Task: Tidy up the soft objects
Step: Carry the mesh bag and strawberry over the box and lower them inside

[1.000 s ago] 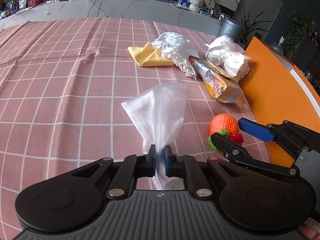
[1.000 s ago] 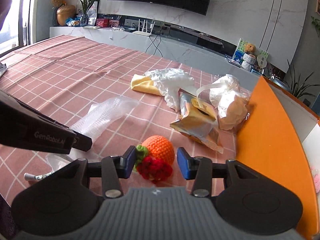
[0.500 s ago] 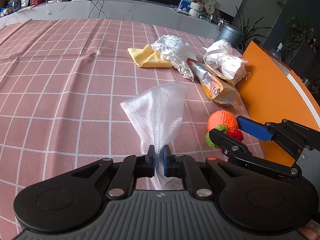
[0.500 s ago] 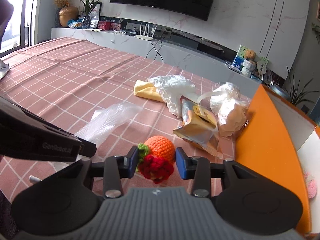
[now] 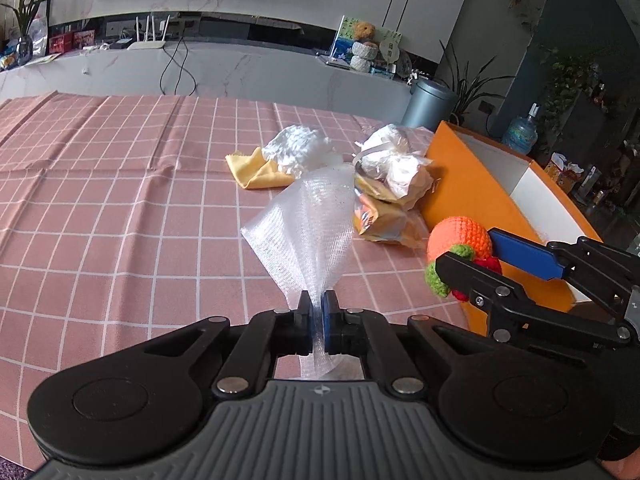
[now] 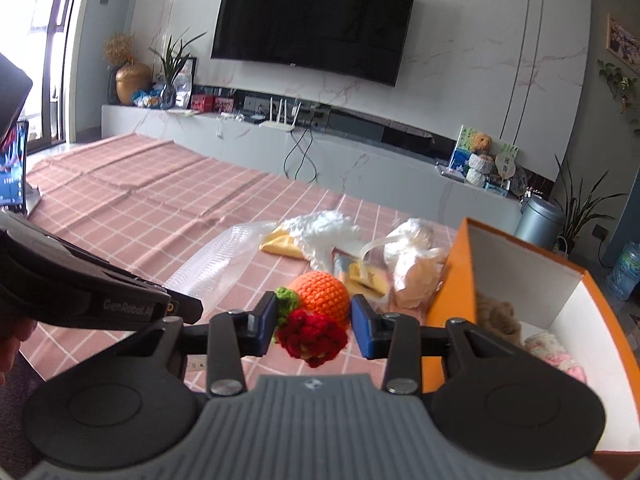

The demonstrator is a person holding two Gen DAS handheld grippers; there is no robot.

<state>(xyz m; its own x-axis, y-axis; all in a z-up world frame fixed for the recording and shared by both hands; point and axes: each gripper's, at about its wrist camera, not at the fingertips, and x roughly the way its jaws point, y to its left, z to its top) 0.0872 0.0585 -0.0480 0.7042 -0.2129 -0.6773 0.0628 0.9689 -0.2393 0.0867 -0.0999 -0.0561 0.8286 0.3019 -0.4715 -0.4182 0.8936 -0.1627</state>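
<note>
**Both grippers lifted with soft things in their jaws**

Here the left gripper (image 5: 318, 312) has its jaws pressed together on the lower end of a clear mesh bag (image 5: 306, 226), which fans upward from the pads and hangs clear of the tablecloth (image 5: 120, 208). The right gripper (image 6: 313, 326) is clamped on a crocheted orange (image 6: 320, 294) with a green leaf and a red knitted tuft, one blue pad on each side of it, held above the table just beside the orange box (image 6: 452, 280).

The left wrist view shows the right gripper from the side, with the orange toy between its fingers against the box's outer wall; it shows only the box's white inner wall, not what lies inside. The right wrist view looks down into the box and shows a tan fluffy thing (image 6: 498, 312) and a pink soft thing (image 6: 554, 354) on its floor. It also shows the left gripper's black body at the left edge.

On the table behind lie a yellow cloth (image 5: 256, 170), a crumpled white plastic bag (image 5: 298, 148) partly over it, a snack packet (image 5: 384, 216) and a clear bag with white contents (image 5: 396, 164) resting on the packet, near the box.

The table wears a pink checked cloth. Beyond stand a long white marble counter (image 6: 360, 164), a wall television (image 6: 312, 26), potted plants and a metal bin (image 6: 540, 218).
</note>
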